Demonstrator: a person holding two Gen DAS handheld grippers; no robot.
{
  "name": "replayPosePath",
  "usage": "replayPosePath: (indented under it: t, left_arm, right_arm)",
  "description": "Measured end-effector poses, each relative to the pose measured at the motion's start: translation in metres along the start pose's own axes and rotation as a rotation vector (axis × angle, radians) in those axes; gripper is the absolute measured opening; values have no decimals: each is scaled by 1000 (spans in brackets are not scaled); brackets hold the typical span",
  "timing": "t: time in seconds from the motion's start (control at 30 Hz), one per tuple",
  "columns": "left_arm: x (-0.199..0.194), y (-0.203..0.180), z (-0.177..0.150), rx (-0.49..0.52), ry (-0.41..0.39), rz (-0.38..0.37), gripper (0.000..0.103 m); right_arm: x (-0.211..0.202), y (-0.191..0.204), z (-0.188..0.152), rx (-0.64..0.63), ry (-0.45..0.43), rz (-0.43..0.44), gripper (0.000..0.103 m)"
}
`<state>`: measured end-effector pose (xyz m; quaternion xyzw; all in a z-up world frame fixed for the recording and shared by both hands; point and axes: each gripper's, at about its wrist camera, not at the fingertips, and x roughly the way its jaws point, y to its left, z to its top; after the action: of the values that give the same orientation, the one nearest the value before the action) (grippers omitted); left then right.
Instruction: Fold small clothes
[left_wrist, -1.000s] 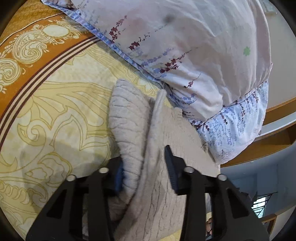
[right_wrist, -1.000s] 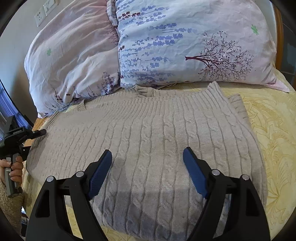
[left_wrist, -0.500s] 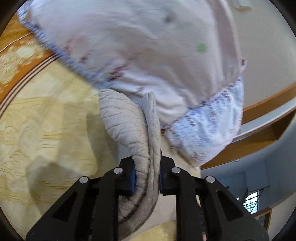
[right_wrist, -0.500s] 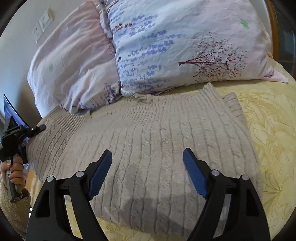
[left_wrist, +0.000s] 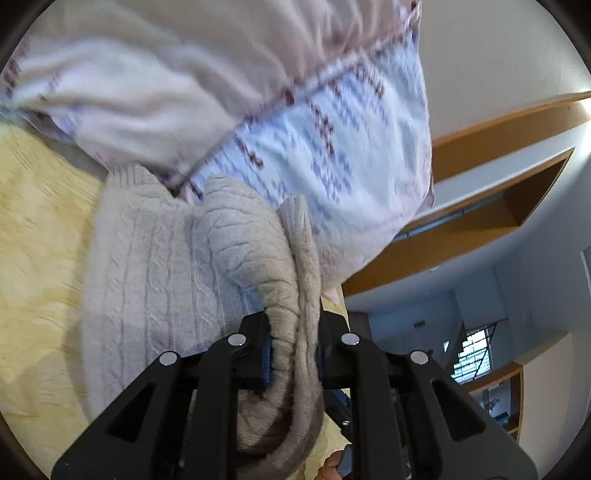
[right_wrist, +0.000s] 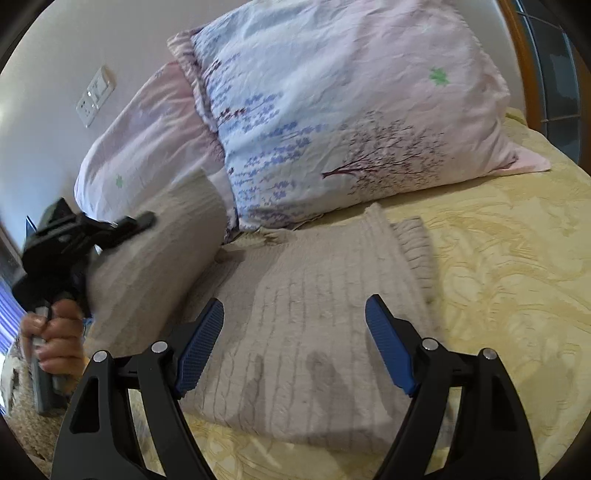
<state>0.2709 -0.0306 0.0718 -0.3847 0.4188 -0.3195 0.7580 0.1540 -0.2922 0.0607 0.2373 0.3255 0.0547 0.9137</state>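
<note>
A beige cable-knit sweater (right_wrist: 325, 332) lies on the yellow bedspread (right_wrist: 509, 280) in front of the pillows. My left gripper (left_wrist: 293, 350) is shut on the sweater's left edge (left_wrist: 291, 266) and holds that bunched side lifted off the bed. In the right wrist view the left gripper (right_wrist: 147, 219) shows at the left, held in a hand, with the raised sweater flap (right_wrist: 159, 251) hanging from it. My right gripper (right_wrist: 293, 343) is open and empty, hovering just above the flat middle of the sweater.
Two pink and blue floral pillows (right_wrist: 351, 110) lean against the wall behind the sweater. A wooden headboard shelf (left_wrist: 491, 206) and a wall socket (right_wrist: 94, 96) are at the left. A wooden bed frame (right_wrist: 524, 66) is at the far right.
My left gripper closed on the sweater's left edge and lifted it up and toward the middle. The right gripper stayed open and drew slightly closer to the sweater.
</note>
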Motion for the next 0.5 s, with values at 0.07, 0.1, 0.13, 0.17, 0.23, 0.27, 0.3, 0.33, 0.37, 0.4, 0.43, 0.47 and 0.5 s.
replayPosePath:
  t: [0.07,0.1,0.13,0.17,0.23,0.27,0.3,0.33,0.37,0.4,0.43,0.47,0.5]
  left_arm:
    - [14,0,-6,-7,20,2,16]
    - [19,0,-8,-11,28,3,16]
    - [23,1,-11,-15,35,4,16]
    - [25,1,-12,-14,39,5,16]
    - [31,0,-15,-12,44,9,16]
    - [34,-1,-15,-14,45,10,16]
    - [37,-1,-16,-16,49,11,16]
    - [42,-1,-18,-17,55,17,16]
    - [48,-2,-19,-16,61,25,17]
    - [53,-2,-21,-14,71,32,19]
    - [62,-3,-24,-9,96,34,20]
    - [68,-4,-27,-10,117,27,24]
    - [73,-4,-30,-11,142,8,26]
  right_arm:
    - [-4,-7,1,16,-7,4,81]
    - [-6,-9,1,24,-10,6,81]
    - [-8,-12,1,33,-13,10,81]
    - [-9,-14,2,39,-15,15,81]
    - [-11,-18,3,56,-21,30,81]
    - [-12,-19,4,64,-23,38,81]
    - [-11,-20,5,72,-23,45,81]
    - [-10,-22,6,87,-23,54,81]
    - [-10,-23,7,95,-22,60,81]
    - [-10,-25,7,106,-21,66,81]
    - [-10,-27,8,119,-18,72,81]
    - [-9,-28,9,128,-16,78,81]
    - [-9,-31,10,142,-11,90,81]
